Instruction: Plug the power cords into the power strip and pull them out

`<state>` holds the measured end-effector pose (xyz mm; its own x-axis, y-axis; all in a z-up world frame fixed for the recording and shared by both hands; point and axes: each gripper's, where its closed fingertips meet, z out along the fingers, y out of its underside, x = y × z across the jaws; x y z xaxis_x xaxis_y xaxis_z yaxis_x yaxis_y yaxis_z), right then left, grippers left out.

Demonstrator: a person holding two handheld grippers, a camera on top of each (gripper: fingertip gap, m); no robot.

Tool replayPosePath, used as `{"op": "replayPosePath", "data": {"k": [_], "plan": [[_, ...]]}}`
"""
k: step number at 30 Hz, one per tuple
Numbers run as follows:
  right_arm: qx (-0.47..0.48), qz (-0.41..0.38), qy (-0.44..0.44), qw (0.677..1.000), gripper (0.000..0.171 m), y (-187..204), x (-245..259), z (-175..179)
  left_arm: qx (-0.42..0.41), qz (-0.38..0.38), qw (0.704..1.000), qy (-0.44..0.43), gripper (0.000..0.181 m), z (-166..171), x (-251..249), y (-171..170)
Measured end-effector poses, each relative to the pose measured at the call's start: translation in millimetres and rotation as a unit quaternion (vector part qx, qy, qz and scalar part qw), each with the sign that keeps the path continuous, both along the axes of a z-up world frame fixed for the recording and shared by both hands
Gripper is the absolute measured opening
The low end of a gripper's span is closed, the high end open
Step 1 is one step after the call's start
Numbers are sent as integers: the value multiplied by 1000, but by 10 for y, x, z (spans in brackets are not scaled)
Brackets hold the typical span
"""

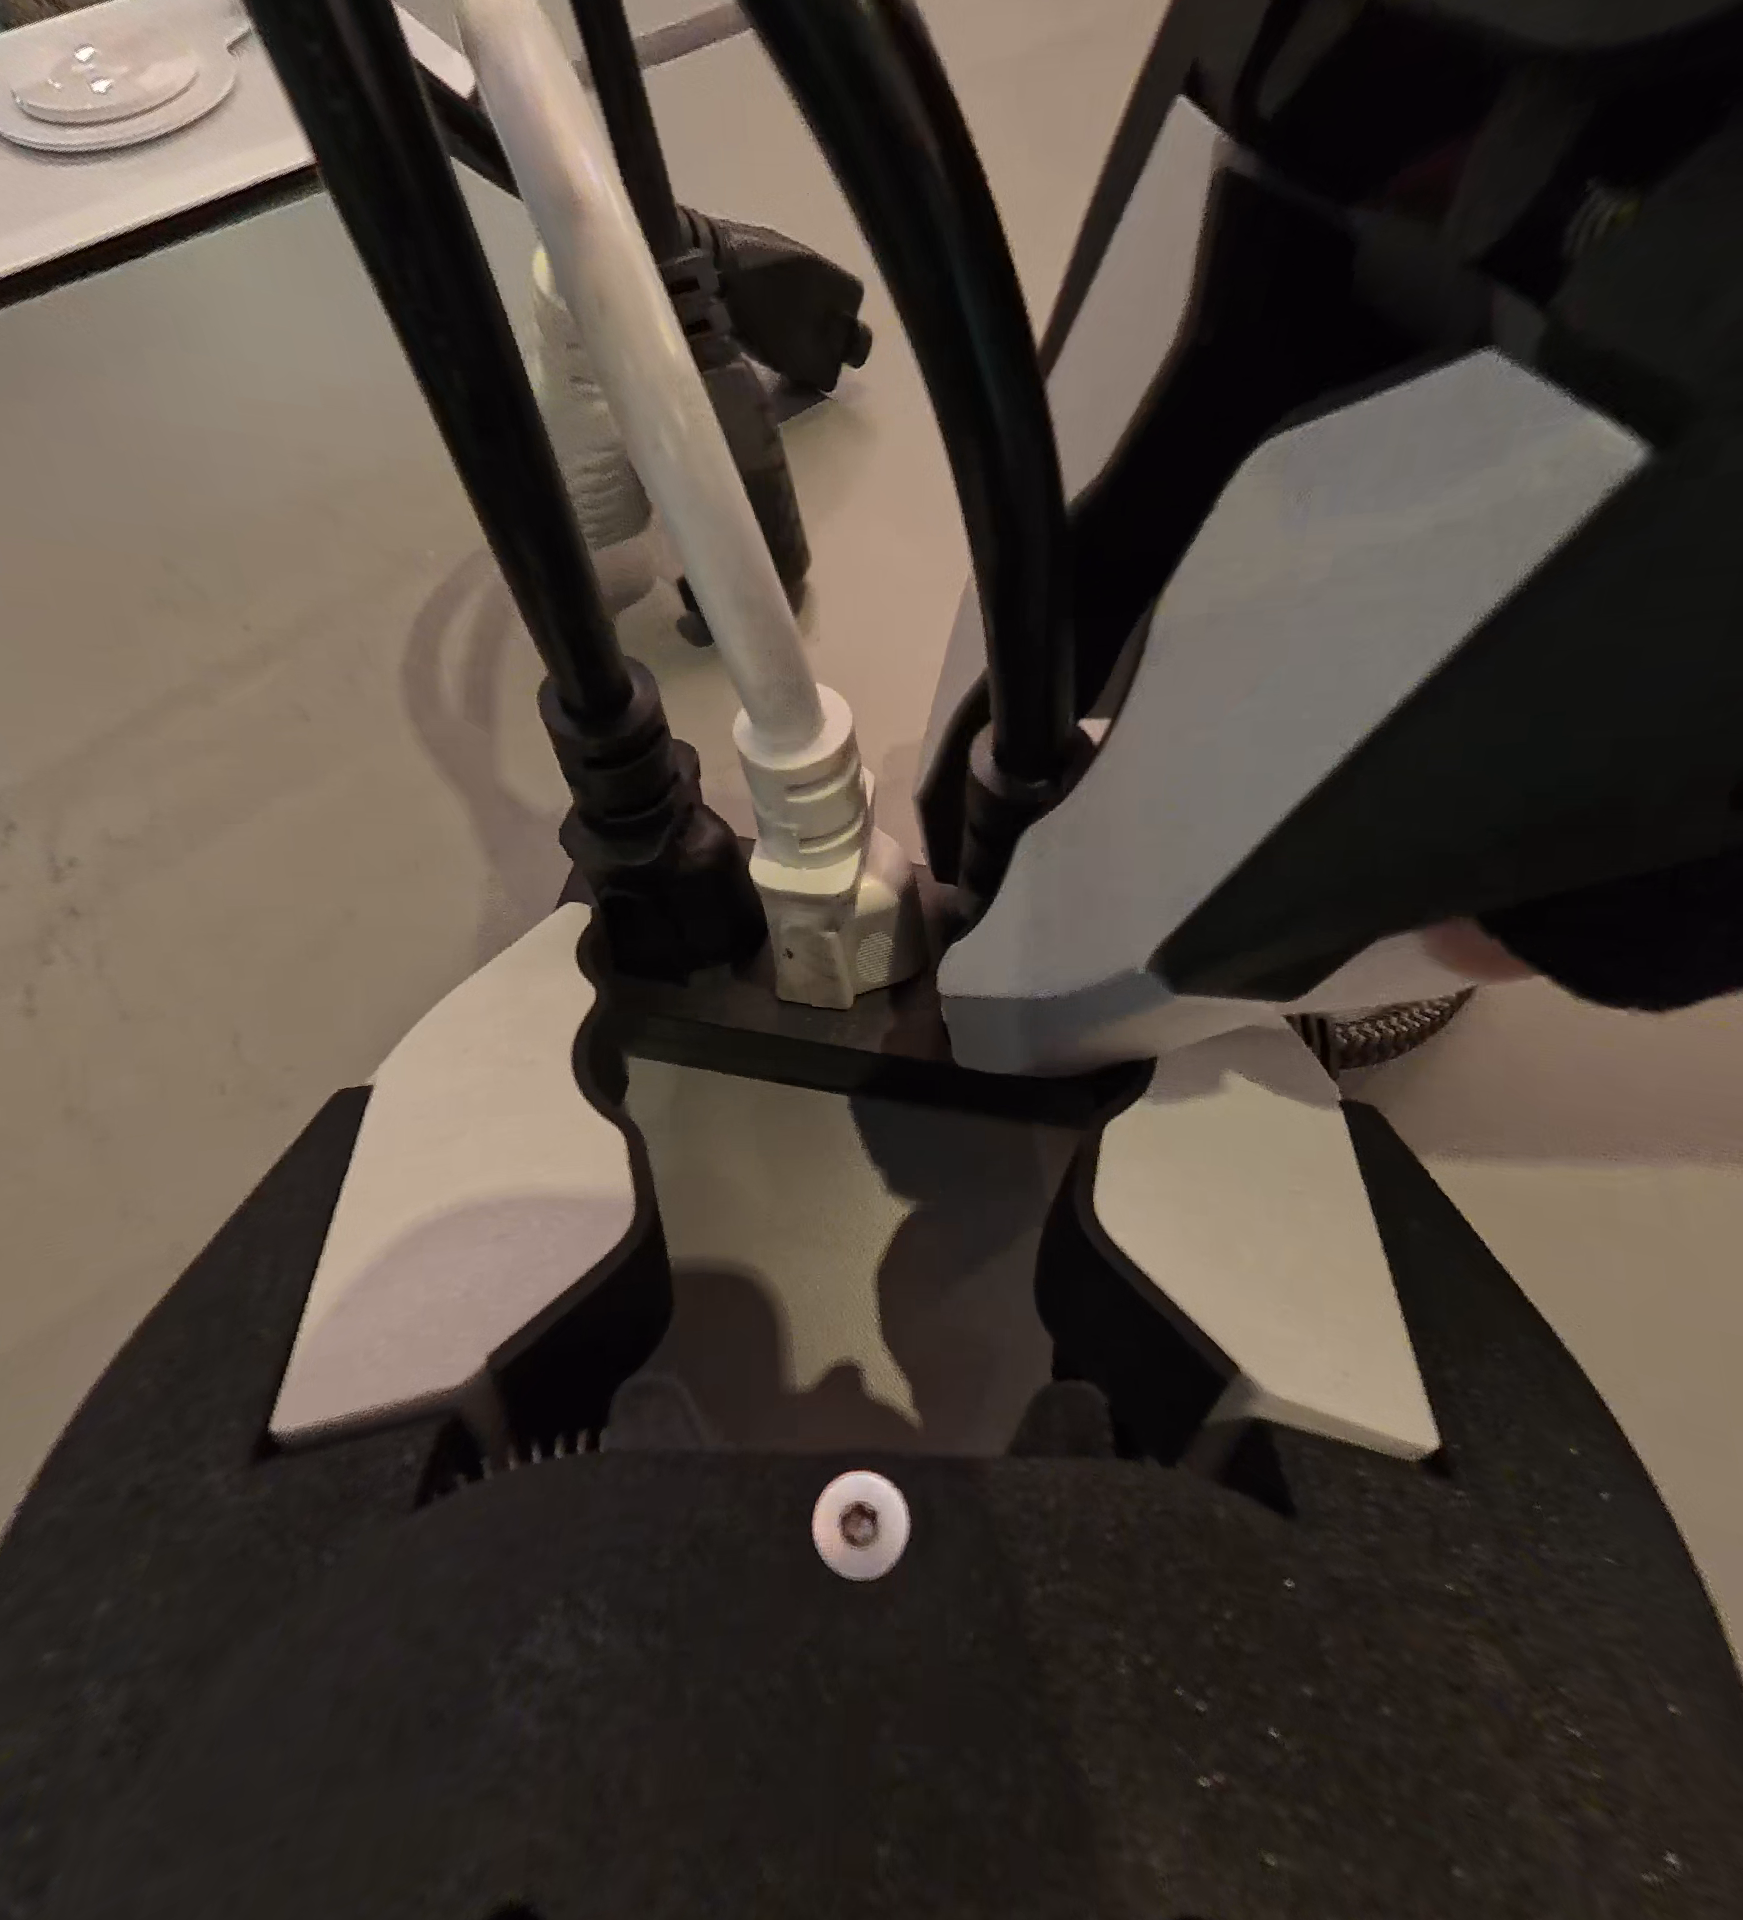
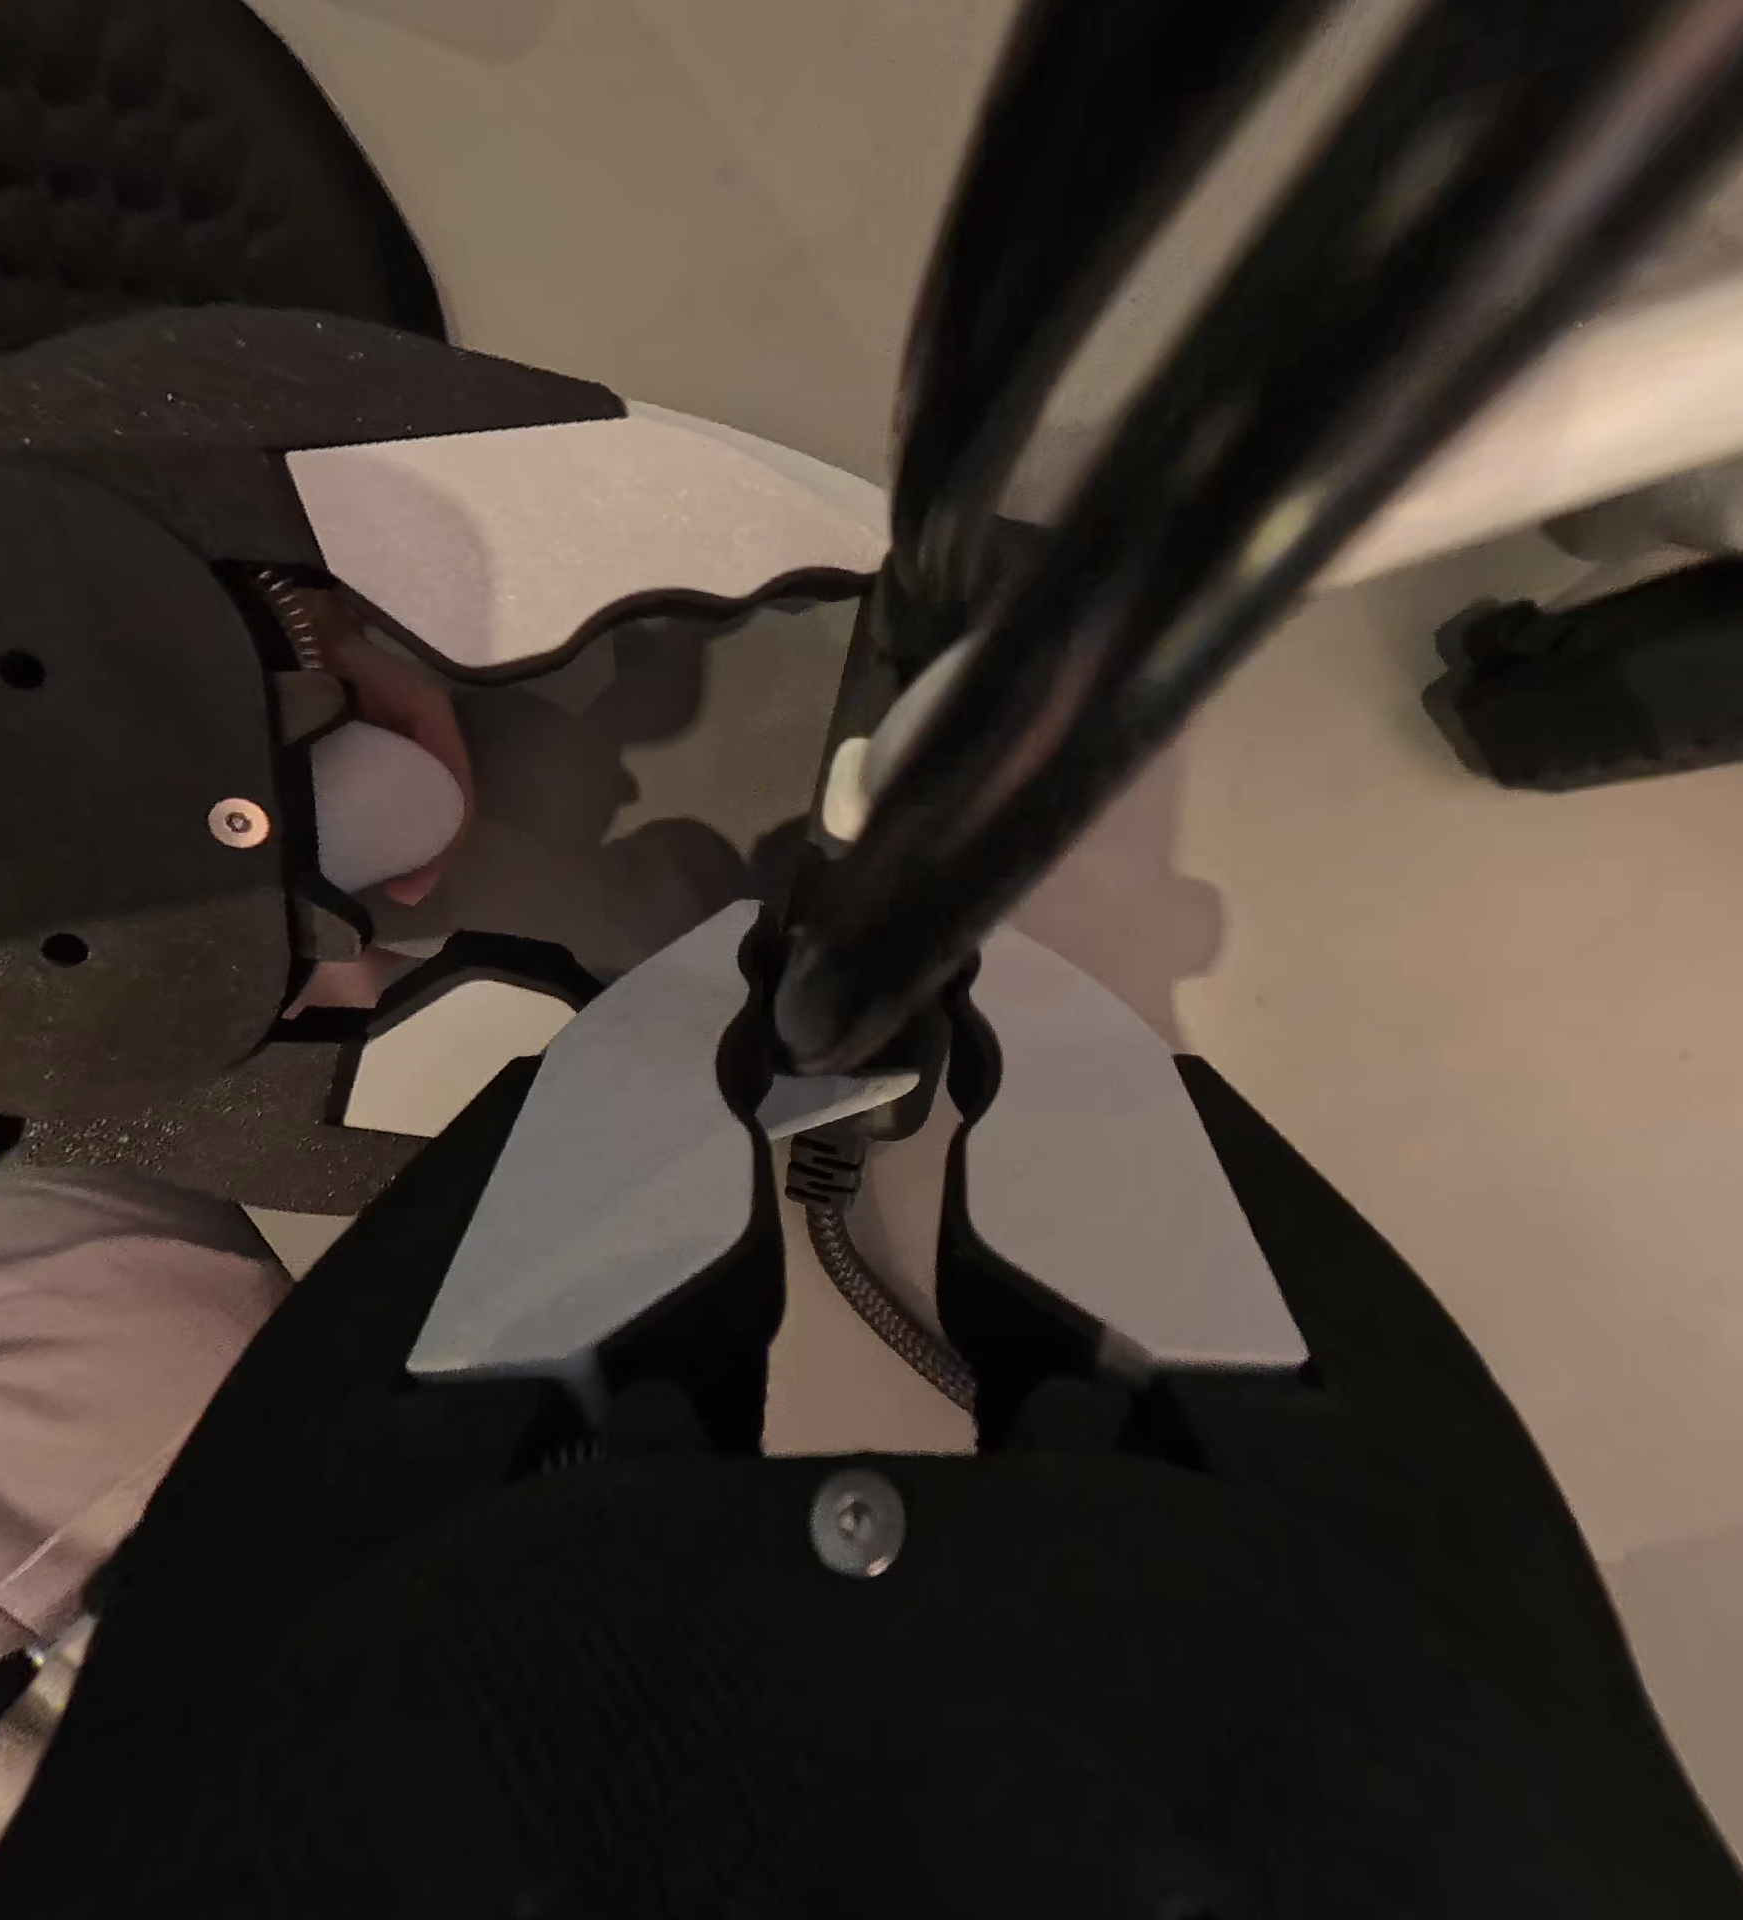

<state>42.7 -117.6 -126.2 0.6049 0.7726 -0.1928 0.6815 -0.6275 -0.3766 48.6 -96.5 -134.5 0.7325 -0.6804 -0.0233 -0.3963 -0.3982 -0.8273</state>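
My left gripper has its jaws spread around the near end of the black power strip, one finger on each side of it, pressing it down on the grey table. Three plugs stand upright in the strip's sockets, side by side: a black plug on the left, a white plug in the middle, and a third black plug on the right. That third one sits between the fingers of my right gripper, which comes down from above; from its own camera the jaws are drawn narrow and pinched on the plug body, with the black cord running up and away past the lens. Whether that plug is fully seated I can't tell, the fingers hide its base. The strip's own braided cord trails out between my right fingers toward me. Cords rise from all three plugs, the white cord crossing between the black ones. Farther back on the table lie two loose plugs, a black one and a pale one, well apart from the strip. A flat grey sheet sits at the far left corner.
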Motion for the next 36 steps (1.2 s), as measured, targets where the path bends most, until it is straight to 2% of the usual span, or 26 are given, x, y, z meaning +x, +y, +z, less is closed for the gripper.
{"op": "replayPosePath", "data": {"k": [7, 15, 24, 29, 36], "plan": [[31, 44, -102, 993, 27, 15, 31, 29, 1, -1, 1000, 0, 89, 2, 3, -2], [18, 8, -47, 999, 29, 4, 6, 15, 1, -1, 1000, -1, 88, 6, 3, -4], [13, -25, -105, 994, 25, 11, 21, 14, -1, -1, 1000, -3, 88, 7, 1, 5], [19, -54, -101, 993, 25, 37, 35, 22, 0, -6, 1000, -1, 88, 3, 15, 17], [20, -56, -107, 993, 25, 45, 34, 48, -7, -10, 1000, -18, 88, 20, 23, 15]]}}
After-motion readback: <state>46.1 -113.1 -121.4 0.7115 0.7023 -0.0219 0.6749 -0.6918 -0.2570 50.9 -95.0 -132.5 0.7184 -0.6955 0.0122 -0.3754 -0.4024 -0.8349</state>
